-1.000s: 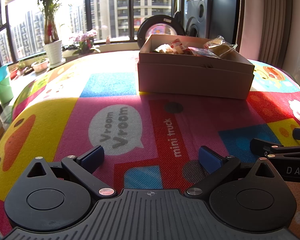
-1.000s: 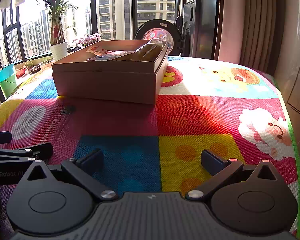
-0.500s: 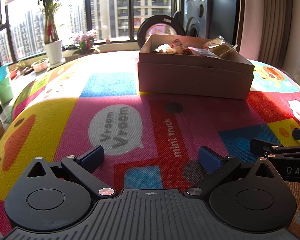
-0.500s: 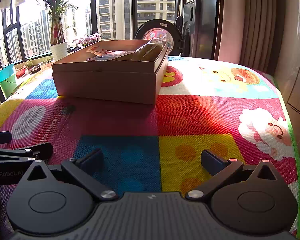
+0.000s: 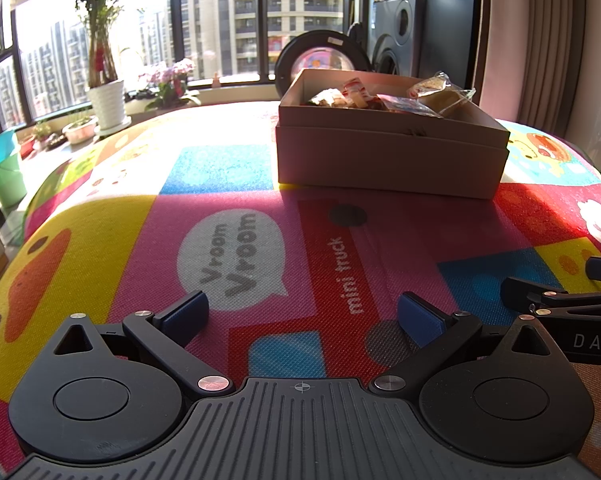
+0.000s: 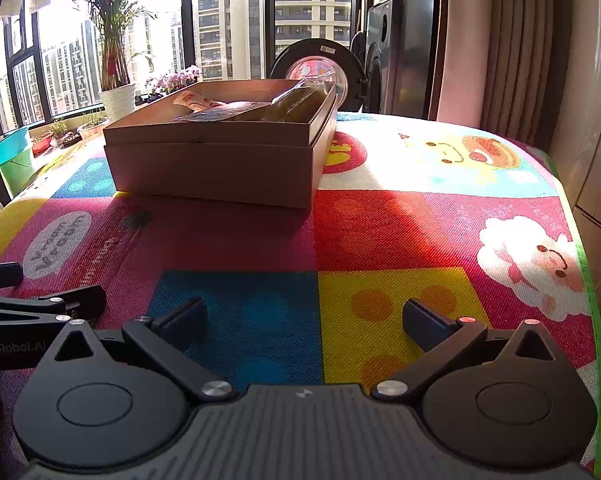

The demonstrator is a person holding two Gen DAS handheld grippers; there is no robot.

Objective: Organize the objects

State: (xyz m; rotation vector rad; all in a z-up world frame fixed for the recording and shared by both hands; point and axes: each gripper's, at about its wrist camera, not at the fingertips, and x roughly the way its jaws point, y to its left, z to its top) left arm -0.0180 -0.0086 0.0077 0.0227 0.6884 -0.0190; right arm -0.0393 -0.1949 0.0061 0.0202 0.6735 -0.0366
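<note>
A tan cardboard box stands on the colourful play mat, well ahead of both grippers. Wrapped snack packets fill it and rise above its rim. From the right wrist view the same box sits ahead and to the left, with packets inside. My left gripper rests low over the mat, open, nothing between its blue pads. My right gripper is open and empty too. Each gripper shows at the edge of the other's view: the right gripper, the left gripper.
Behind the table's far edge a washing machine with a round door stands against the window wall. A potted plant and pink flowers line the sill at the left. A green bucket stands lower left. Curtains hang at the right.
</note>
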